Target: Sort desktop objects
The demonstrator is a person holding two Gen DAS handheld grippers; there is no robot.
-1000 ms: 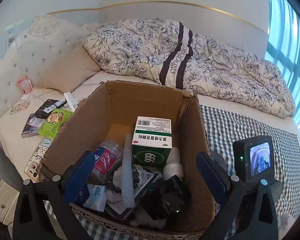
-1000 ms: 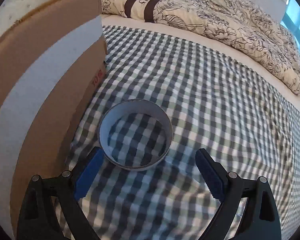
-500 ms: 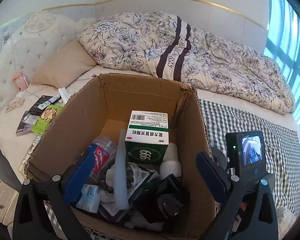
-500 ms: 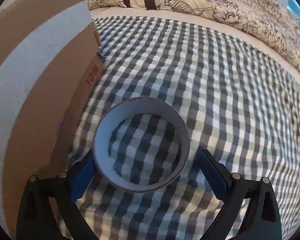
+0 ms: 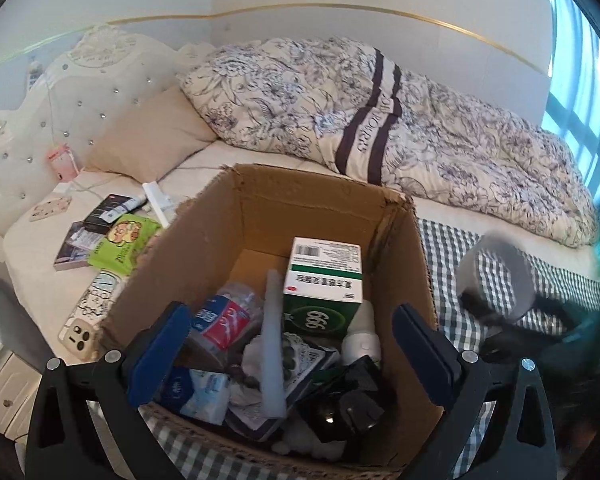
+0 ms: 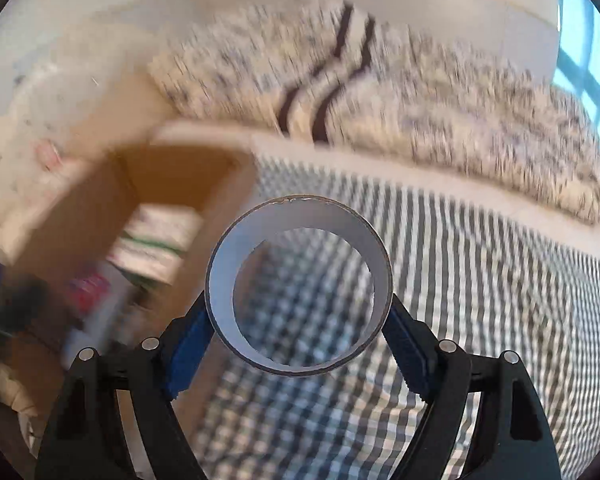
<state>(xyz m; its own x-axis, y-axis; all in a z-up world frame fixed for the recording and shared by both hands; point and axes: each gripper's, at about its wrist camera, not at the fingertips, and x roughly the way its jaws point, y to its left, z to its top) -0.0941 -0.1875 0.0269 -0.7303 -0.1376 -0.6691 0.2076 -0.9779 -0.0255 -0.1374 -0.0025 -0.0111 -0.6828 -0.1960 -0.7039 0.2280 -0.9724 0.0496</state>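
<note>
A wide grey tape roll (image 6: 220, 280) hangs in the air above the checked cloth (image 6: 480, 300), with my right gripper (image 6: 298, 340) shut on its two sides. The same tape roll (image 5: 466, 270) shows blurred right of the cardboard box (image 5: 404, 248) in the left wrist view. The box holds a green medicine carton (image 5: 324, 292), a red and blue packet (image 5: 220, 320), a pale stick (image 5: 272, 340) and several other items. My left gripper (image 5: 288, 350) stands open over the box's near side, with nothing between its fingers.
A phone (image 5: 88, 320), a green snack pack (image 5: 124, 244) and dark booklets (image 5: 84, 236) lie on the sheet left of the box. A flowered duvet (image 5: 380, 120) and a beige pillow (image 5: 148, 136) fill the back. A window (image 5: 588, 92) is at far right.
My right gripper closed on the tape roll and lifted it off the checked cloth, swinging up toward the box. The left gripper stayed open over the box, drifting slightly.
</note>
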